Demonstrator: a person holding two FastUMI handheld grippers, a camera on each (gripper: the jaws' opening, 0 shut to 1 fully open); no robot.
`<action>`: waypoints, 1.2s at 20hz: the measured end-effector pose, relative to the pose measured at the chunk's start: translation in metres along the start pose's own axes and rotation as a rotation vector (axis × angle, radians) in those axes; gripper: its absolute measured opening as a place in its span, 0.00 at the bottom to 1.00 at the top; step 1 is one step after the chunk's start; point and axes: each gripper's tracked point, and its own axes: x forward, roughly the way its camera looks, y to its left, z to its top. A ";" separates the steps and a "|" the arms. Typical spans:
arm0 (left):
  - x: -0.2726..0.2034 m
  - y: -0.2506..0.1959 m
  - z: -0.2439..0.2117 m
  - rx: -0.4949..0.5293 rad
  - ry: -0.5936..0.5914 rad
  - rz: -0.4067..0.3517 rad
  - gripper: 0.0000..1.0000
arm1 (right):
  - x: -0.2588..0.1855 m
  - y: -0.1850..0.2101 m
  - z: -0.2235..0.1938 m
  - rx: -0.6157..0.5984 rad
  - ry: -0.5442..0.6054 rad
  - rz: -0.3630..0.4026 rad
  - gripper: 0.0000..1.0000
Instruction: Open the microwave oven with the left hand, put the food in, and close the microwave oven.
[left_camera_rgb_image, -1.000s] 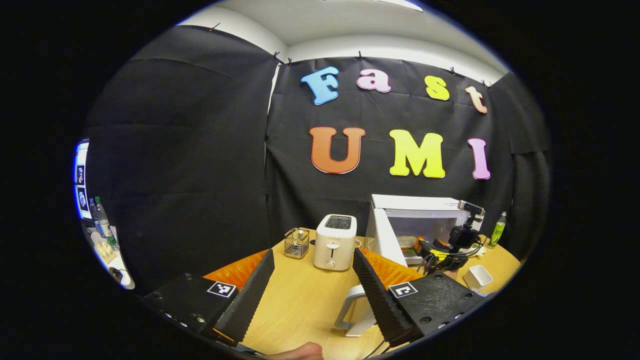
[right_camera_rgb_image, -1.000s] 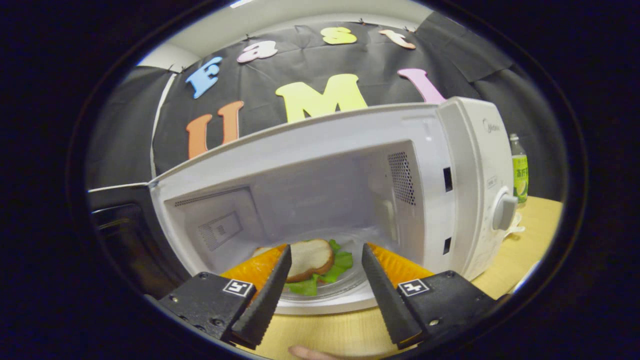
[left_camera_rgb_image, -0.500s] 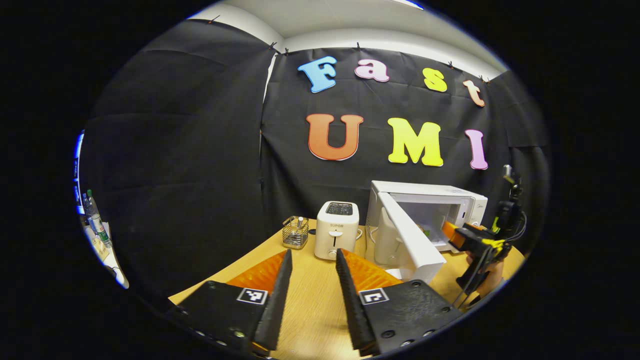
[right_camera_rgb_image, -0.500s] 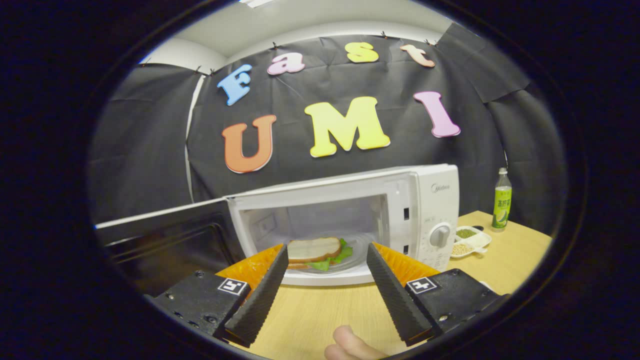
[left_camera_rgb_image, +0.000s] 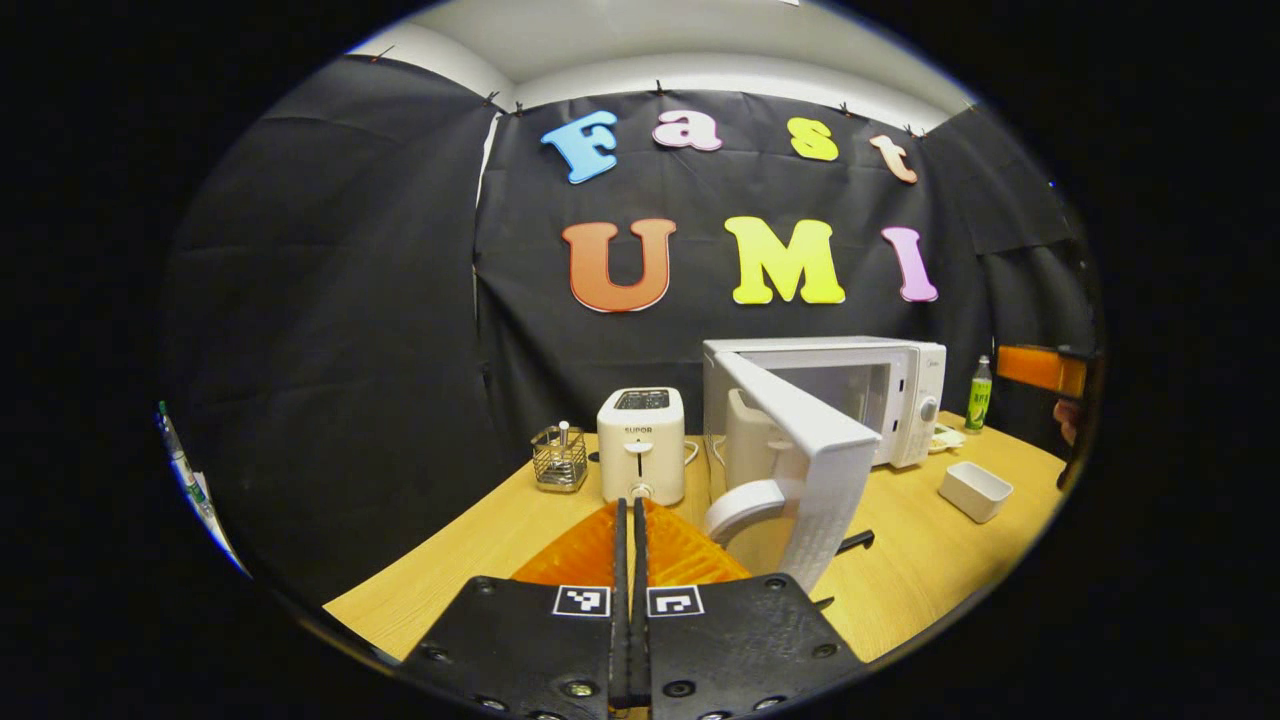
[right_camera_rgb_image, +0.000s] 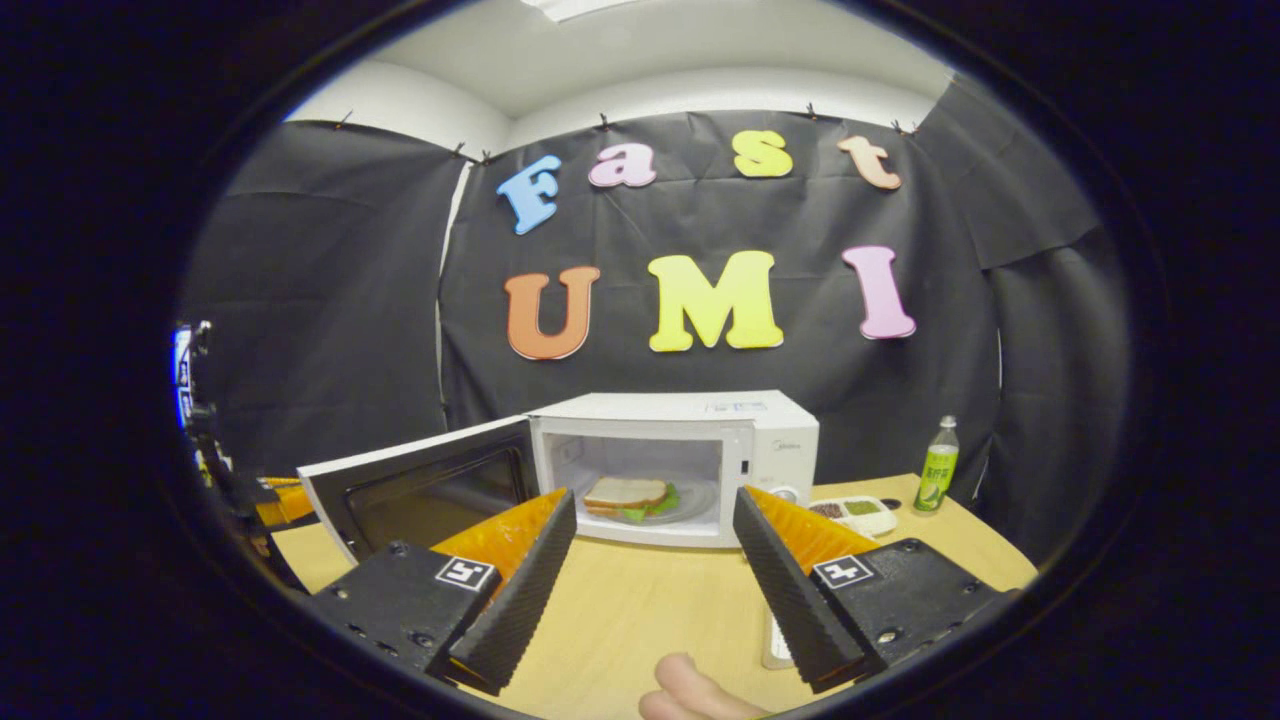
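Two grippers: both sit low and near over the wooden table, neither touching anything.
Left gripper: fingers pressed together with no gap between them and nothing held; it points toward the toaster and the edge of the open door.
Right gripper: fingers spread wide apart and empty, aimed at the oven's open mouth; a fingertip of the holding hand shows at the near edge of the right gripper view.
Microwave door: swung wide open toward the near left, its curved handle facing the left gripper; in the right gripper view its dark window pane faces the camera.
Microwave oven: white, on the far middle of the table, cavity open, control knob on its right panel.
Sandwich: bread over green lettuce, lying on the glass turntable inside the cavity.
Toaster: white, standing just left of the oven.
Wire basket: small, left of the toaster, something upright in it.
White tray: small, rectangular, on the table right of the oven, nearer than the green bottle.
Green bottle: upright at the far right, beside a divided dish of small foods.
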 end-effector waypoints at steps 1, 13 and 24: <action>0.000 0.000 -0.005 -0.015 0.008 -0.010 0.00 | -0.012 -0.002 0.008 0.009 0.002 0.012 0.92; -0.010 -0.092 -0.019 -0.124 0.039 -0.214 0.00 | -0.089 -0.037 0.045 0.063 -0.015 0.028 0.92; 0.029 -0.214 -0.002 -0.104 -0.014 -0.580 0.00 | -0.104 -0.059 0.049 0.043 -0.048 -0.005 1.00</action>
